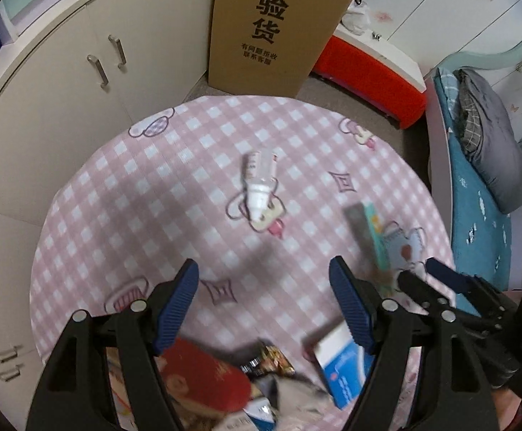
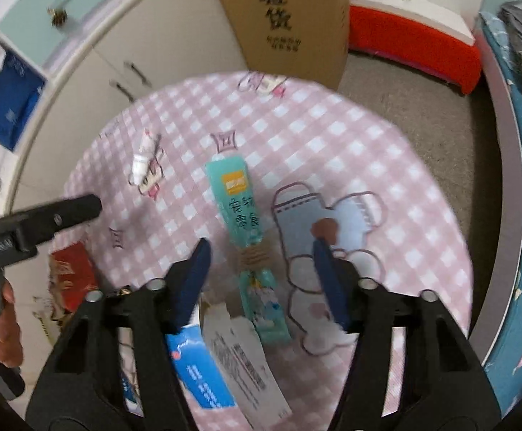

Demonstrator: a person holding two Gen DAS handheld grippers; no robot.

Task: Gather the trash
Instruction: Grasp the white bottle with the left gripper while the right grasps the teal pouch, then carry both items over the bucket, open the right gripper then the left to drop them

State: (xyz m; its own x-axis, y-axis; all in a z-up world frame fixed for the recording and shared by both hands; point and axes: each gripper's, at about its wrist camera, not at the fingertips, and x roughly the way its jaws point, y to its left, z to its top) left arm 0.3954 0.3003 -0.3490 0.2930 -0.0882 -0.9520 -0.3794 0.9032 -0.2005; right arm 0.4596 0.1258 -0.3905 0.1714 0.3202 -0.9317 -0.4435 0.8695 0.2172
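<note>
On a round table with a pink checked cloth (image 1: 146, 186) lies scattered trash. A small white bottle (image 1: 259, 183) (image 2: 144, 158) lies on its side near the middle. My left gripper (image 1: 264, 264) hangs open above bare cloth, short of the bottle. Below it sit a red packet (image 1: 203, 377), a blue-and-white box (image 1: 343, 366) and crumpled wrappers. My right gripper (image 2: 261, 248) is open, pointing down over a long teal snack wrapper (image 2: 241, 208) that runs between its fingers without touching the pads. A white printed slip (image 2: 246, 355) and the blue-and-white box (image 2: 200, 370) lie under it.
A tall cardboard box (image 1: 275, 25) stands on the floor behind the table. Cream cabinet doors (image 1: 81, 72) curve along the left. A red container with a white lid (image 1: 369, 75) sits at the back right, a bed with blue bedding (image 1: 476, 215) on the right.
</note>
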